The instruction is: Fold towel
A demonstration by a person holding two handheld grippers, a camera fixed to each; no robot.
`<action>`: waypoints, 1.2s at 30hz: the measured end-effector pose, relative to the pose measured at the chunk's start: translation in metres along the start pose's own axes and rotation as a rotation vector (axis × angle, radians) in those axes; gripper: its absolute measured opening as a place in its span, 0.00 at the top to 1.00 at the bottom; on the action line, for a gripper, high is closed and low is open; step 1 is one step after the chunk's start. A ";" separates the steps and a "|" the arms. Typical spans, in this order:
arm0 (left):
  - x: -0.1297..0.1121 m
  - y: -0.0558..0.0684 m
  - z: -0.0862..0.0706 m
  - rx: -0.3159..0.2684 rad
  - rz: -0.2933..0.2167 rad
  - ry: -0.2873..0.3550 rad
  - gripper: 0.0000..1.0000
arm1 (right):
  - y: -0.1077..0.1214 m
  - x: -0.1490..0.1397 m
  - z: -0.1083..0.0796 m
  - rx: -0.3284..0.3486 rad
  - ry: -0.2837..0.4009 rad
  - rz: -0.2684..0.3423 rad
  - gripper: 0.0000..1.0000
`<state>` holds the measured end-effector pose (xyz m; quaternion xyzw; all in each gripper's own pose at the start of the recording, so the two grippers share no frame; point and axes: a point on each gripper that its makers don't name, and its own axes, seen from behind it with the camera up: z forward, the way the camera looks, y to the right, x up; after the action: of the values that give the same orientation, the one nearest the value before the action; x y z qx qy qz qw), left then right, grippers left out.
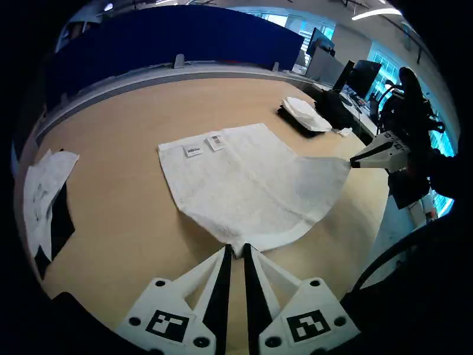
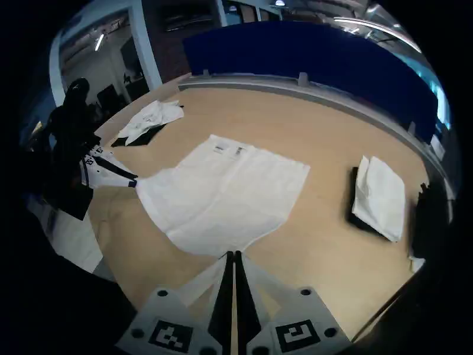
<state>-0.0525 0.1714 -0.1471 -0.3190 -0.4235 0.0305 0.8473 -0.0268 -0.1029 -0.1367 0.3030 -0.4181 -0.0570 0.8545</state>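
A white towel [image 1: 248, 183] lies spread on the wooden table [image 1: 118, 195], with two small labels near its far edge. In the left gripper view my left gripper [image 1: 236, 253] is shut on the towel's near corner. Farther right, my right gripper [image 1: 356, 161] pinches another corner and holds it slightly off the table. In the right gripper view the towel [image 2: 224, 195] stretches ahead of my right gripper [image 2: 232, 257], which is shut on its near corner. My left gripper [image 2: 135, 183] grips the towel's left corner there.
A folded white towel on a black pad [image 1: 304, 113] [image 2: 378, 198] sits to one side, and a loose white cloth pile [image 1: 44, 189] [image 2: 148, 118] to the other. A blue partition [image 1: 177, 35] backs the table. A person in dark clothes [image 2: 68, 136] stands at the table edge.
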 end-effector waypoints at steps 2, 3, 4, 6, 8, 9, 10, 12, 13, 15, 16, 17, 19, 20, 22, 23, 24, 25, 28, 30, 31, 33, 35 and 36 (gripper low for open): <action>0.004 -0.002 -0.001 -0.004 -0.007 0.004 0.85 | 0.002 0.006 0.000 0.000 0.007 0.000 0.97; 0.007 -0.003 -0.001 -0.006 -0.009 0.007 0.85 | 0.003 0.009 0.000 0.000 0.010 -0.001 0.97; 0.009 -0.004 -0.001 -0.007 -0.011 0.010 0.85 | 0.004 0.011 0.001 0.000 0.014 -0.002 0.96; 0.014 -0.006 -0.002 -0.010 -0.014 0.016 0.85 | 0.005 0.017 0.001 0.000 0.020 -0.004 0.95; 0.018 -0.007 -0.002 -0.013 -0.018 0.020 0.85 | 0.007 0.020 0.003 0.000 0.025 -0.007 0.94; 0.020 -0.007 -0.002 -0.015 -0.020 0.021 0.85 | 0.007 0.022 0.003 0.001 0.027 -0.009 0.93; 0.021 -0.006 -0.002 -0.017 -0.022 0.022 0.85 | 0.007 0.024 0.004 0.001 0.028 -0.010 0.93; 0.022 -0.006 -0.002 -0.022 -0.026 0.023 0.85 | 0.007 0.026 0.006 0.003 0.030 -0.013 0.92; 0.022 -0.005 -0.001 -0.023 -0.028 0.023 0.85 | 0.007 0.026 0.007 0.004 0.030 -0.014 0.91; 0.022 -0.004 -0.001 -0.025 -0.031 0.022 0.85 | 0.007 0.026 0.008 0.005 0.028 -0.015 0.90; 0.021 -0.004 0.000 -0.025 -0.031 0.021 0.85 | 0.007 0.025 0.009 0.006 0.026 -0.016 0.90; 0.021 -0.003 0.000 -0.026 -0.032 0.019 0.85 | 0.007 0.024 0.009 0.006 0.024 -0.016 0.89; 0.018 -0.002 0.001 -0.027 -0.032 0.014 0.85 | 0.007 0.022 0.009 0.006 0.020 -0.017 0.88; 0.016 -0.001 0.001 -0.027 -0.031 0.012 0.85 | 0.007 0.020 0.009 0.006 0.018 -0.017 0.87; 0.014 0.000 0.001 -0.029 -0.034 0.006 0.85 | 0.007 0.018 0.008 0.006 0.013 -0.019 0.86; 0.012 0.001 0.001 -0.030 -0.035 0.004 0.85 | 0.007 0.016 0.008 0.006 0.011 -0.021 0.86; 0.011 0.002 0.002 -0.030 -0.037 0.002 0.85 | 0.007 0.014 0.008 0.002 0.007 -0.024 0.85; 0.010 0.002 0.002 -0.031 -0.039 0.001 0.85 | 0.009 0.012 0.008 -0.004 0.002 -0.028 0.85; 0.008 0.003 0.003 -0.030 -0.043 0.000 0.85 | 0.013 0.002 0.009 -0.025 -0.018 -0.045 0.83; 0.007 0.003 0.004 -0.029 -0.045 -0.001 0.85 | 0.015 -0.007 0.009 -0.035 -0.033 -0.058 0.82; 0.006 0.003 0.005 -0.028 -0.044 -0.001 0.85 | 0.015 -0.011 0.010 -0.037 -0.041 -0.063 0.71; 0.006 0.003 0.005 -0.028 -0.043 -0.002 0.85 | 0.015 -0.020 0.010 -0.040 -0.054 -0.072 0.48; 0.006 0.003 0.005 -0.027 -0.041 -0.002 0.85 | 0.014 -0.027 0.012 -0.041 -0.062 -0.076 0.44; 0.005 0.003 0.005 -0.026 -0.040 -0.003 0.85 | 0.014 -0.030 0.013 -0.040 -0.066 -0.075 0.43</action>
<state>-0.0519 0.1778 -0.1428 -0.3213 -0.4314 0.0087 0.8430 -0.0584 -0.0874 -0.1437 0.2992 -0.4333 -0.1073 0.8433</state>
